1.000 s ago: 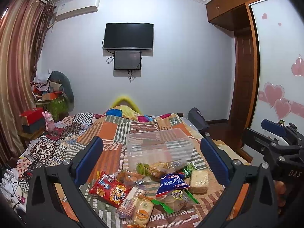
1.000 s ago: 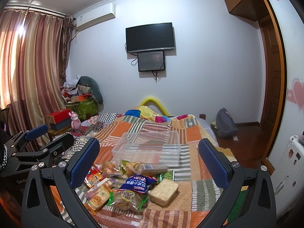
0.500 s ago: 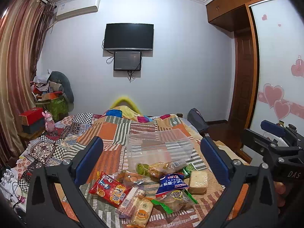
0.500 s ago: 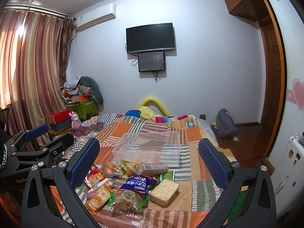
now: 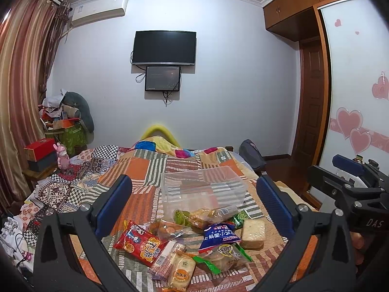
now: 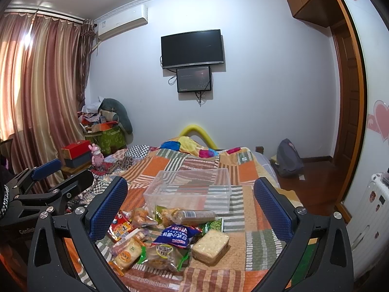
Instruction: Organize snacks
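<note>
Snacks (image 5: 192, 241) lie heaped on the quilt (image 5: 145, 168) between and just beyond the spread fingers of both claws. Nearest the left gripper (image 5: 194, 209) sit a red packet (image 5: 139, 243) and a blue bag (image 5: 217, 233); the right gripper (image 6: 190, 206), likewise wide open and empty, faces a pale wrapped block (image 6: 210, 243). Farther on, the clear bin (image 5: 201, 189) holds nothing, so sorting has apparently not begun.

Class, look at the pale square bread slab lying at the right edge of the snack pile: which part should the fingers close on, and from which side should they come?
Grip the bread slab across its two opposite straight edges, coming down from above with the right gripper. It lies flat on the quilt, its right side free of other packets, so the open fingers can probably straddle its firm, blocky sides.
</note>
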Demonstrator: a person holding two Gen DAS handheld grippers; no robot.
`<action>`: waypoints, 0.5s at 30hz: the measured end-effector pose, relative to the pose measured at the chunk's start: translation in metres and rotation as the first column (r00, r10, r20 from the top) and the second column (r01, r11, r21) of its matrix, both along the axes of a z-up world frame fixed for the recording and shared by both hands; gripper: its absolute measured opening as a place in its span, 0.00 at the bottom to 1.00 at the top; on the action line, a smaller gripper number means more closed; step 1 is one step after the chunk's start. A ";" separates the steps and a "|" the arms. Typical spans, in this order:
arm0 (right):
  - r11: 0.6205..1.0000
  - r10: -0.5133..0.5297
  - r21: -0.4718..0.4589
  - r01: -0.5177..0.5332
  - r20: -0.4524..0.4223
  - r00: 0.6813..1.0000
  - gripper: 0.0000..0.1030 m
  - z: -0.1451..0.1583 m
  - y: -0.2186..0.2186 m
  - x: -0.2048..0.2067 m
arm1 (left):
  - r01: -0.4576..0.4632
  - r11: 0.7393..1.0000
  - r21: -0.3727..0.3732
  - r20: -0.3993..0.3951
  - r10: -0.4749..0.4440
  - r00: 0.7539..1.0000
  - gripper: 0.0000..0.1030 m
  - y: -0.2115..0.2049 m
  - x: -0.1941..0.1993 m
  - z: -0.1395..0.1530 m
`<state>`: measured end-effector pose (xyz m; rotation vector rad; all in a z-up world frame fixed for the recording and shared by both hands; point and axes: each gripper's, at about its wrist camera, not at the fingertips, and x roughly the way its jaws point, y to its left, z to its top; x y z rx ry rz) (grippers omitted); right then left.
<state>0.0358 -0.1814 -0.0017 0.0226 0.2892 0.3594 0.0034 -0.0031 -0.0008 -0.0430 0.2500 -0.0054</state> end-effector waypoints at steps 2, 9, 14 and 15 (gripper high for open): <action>1.000 0.001 0.001 -0.001 0.000 1.000 1.00 0.000 0.000 0.000 | 0.000 1.000 -0.001 0.000 0.000 1.000 1.00 0.000 0.000 0.000; 1.000 0.007 0.001 -0.007 -0.003 1.000 1.00 0.000 0.001 0.000 | 0.002 1.000 -0.013 -0.004 -0.002 1.000 0.99 0.001 0.001 0.000; 1.000 0.018 0.001 -0.018 -0.006 1.000 1.00 -0.001 0.003 0.000 | 0.006 1.000 -0.018 -0.023 -0.006 1.000 0.87 0.006 0.005 -0.004; 1.000 0.023 0.002 -0.023 -0.011 1.000 1.00 -0.002 0.003 0.002 | 0.008 1.000 -0.019 -0.029 -0.009 1.000 0.84 0.008 0.005 -0.005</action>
